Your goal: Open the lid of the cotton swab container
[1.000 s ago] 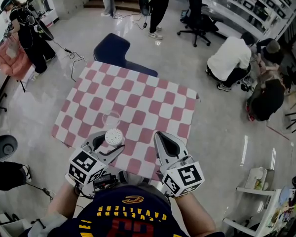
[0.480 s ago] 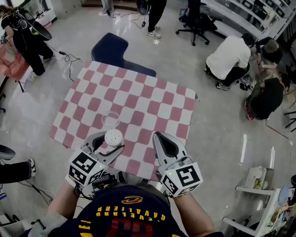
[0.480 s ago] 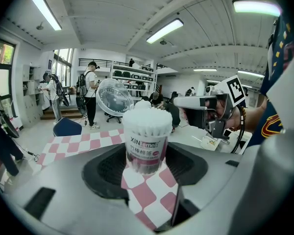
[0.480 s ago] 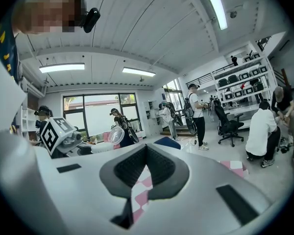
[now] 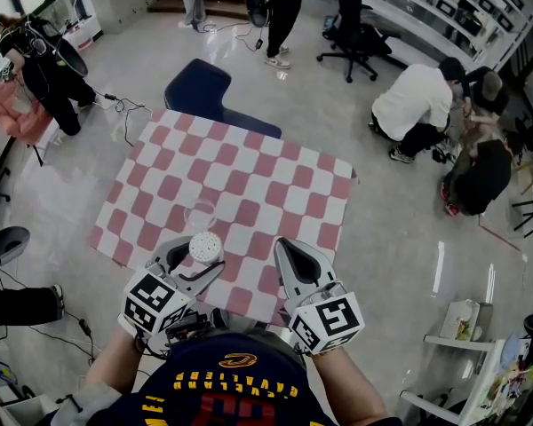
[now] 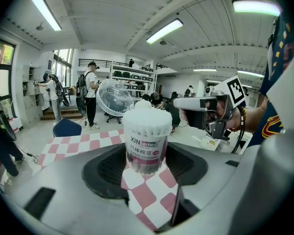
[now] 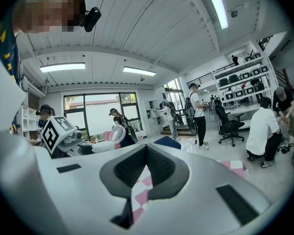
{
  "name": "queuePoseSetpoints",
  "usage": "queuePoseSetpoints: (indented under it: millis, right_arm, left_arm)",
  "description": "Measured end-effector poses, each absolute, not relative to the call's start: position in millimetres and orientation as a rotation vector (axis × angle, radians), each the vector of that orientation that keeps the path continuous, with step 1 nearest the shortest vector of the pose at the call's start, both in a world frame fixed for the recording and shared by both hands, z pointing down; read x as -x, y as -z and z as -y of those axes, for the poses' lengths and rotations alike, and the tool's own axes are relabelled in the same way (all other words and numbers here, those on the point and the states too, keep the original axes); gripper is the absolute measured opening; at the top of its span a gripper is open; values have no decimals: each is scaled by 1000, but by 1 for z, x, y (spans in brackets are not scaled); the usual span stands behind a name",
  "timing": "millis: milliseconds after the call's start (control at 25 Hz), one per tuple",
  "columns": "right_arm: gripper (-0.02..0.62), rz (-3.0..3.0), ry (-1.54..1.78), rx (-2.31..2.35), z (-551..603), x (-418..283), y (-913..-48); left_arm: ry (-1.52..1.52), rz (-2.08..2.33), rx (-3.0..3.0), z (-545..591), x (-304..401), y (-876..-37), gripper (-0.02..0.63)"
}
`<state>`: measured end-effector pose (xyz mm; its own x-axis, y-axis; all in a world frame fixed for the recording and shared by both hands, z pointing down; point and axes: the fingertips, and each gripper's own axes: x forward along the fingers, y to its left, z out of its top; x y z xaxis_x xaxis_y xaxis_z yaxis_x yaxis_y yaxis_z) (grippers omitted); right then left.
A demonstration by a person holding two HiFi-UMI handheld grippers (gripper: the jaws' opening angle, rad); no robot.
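The cotton swab container [image 5: 205, 247] is a clear tub packed with white swabs, upright over the near-left part of the checkered table [image 5: 249, 176]. My left gripper [image 5: 200, 254] is shut on it, one jaw on each side. In the left gripper view the container [image 6: 147, 141] fills the gap of the left gripper [image 6: 144, 156]. Its clear round lid [image 6: 115, 98] is swung open behind it, and in the head view this lid [image 5: 200, 213] shows just beyond the tub. My right gripper [image 5: 282, 243] hovers to the right, shut and empty, and in its own view the right gripper [image 7: 146, 149] has its pads together.
A blue chair [image 5: 204, 87] stands at the table's far edge. A black office chair [image 5: 360, 34] and several people crouch or stand on the floor around. The table's right edge [image 5: 348, 211] lies beyond my right gripper.
Both grippers and the container stay where they were. Only people at the left of the room have shifted.
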<state>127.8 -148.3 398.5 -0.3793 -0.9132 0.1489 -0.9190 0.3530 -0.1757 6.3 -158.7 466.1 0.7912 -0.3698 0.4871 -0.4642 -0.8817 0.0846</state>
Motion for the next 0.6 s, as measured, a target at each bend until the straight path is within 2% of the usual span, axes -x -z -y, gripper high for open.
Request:
queuePoseSetpoints:
  millis: [600]
  right_arm:
    - [11,2564,-357,-1723,141,-127,-401]
  left_arm:
    - [-687,656,-2787,154,-9,-466,253]
